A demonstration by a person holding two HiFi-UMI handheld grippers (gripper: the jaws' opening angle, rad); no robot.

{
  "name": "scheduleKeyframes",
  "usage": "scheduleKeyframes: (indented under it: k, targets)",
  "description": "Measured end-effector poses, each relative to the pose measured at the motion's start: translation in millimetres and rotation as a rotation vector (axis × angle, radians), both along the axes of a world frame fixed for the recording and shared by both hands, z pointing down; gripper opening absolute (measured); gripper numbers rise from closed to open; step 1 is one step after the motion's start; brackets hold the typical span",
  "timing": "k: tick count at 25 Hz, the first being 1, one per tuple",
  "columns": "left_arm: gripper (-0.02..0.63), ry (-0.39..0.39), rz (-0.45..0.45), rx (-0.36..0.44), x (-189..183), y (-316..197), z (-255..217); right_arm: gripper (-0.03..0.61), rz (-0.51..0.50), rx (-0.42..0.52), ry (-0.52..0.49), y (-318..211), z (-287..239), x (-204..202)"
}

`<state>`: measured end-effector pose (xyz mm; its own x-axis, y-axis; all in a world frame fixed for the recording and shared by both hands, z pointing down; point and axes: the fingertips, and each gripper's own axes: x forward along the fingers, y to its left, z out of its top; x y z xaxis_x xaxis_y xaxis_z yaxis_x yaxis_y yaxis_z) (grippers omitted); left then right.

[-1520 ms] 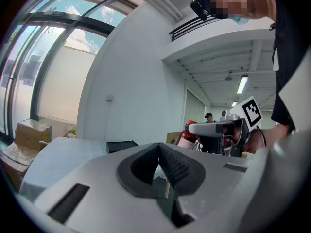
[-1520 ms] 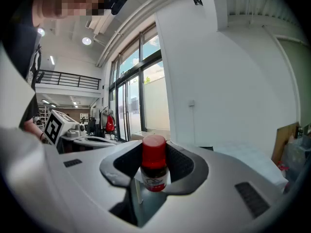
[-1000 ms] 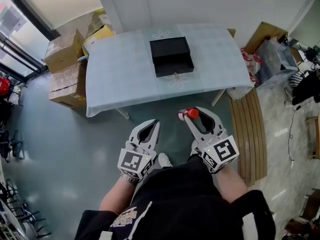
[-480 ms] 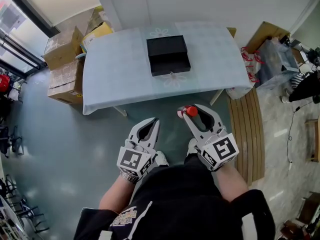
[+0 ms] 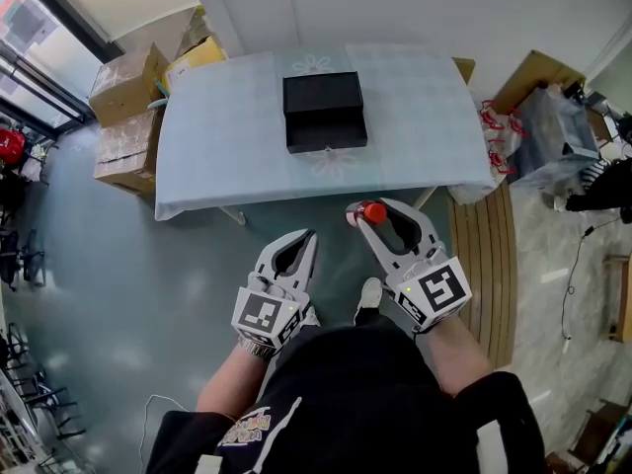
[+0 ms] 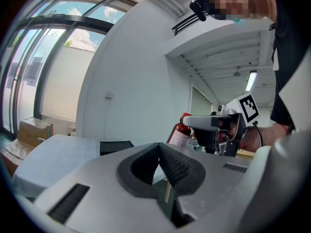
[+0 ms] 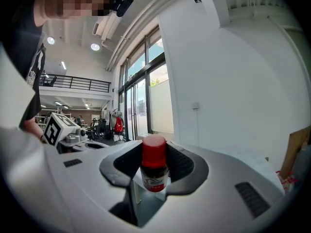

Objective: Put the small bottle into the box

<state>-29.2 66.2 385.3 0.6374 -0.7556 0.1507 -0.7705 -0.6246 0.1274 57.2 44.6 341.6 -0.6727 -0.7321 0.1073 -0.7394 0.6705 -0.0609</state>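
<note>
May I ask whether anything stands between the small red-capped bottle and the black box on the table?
Nothing visible does. The right hand-held gripper holds the small red-capped bottle short of the table's near edge, and only bare pale blue tablecloth lies between it and the open black box.

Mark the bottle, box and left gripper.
bottle (image 7: 154, 154), right gripper view, on its red cap
box (image 5: 321, 94), head view, on its black top
left gripper (image 5: 308, 238), head view, at the fingertips
</note>
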Motion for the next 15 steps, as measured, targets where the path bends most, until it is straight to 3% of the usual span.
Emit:
scheduleKeyframes:
  k: [15]
  targets:
    - [0.008, -0.034, -0.110, -0.007, 74, -32, 3, 0.149, -0.118, 0.002, -0.027, -46, 6, 65]
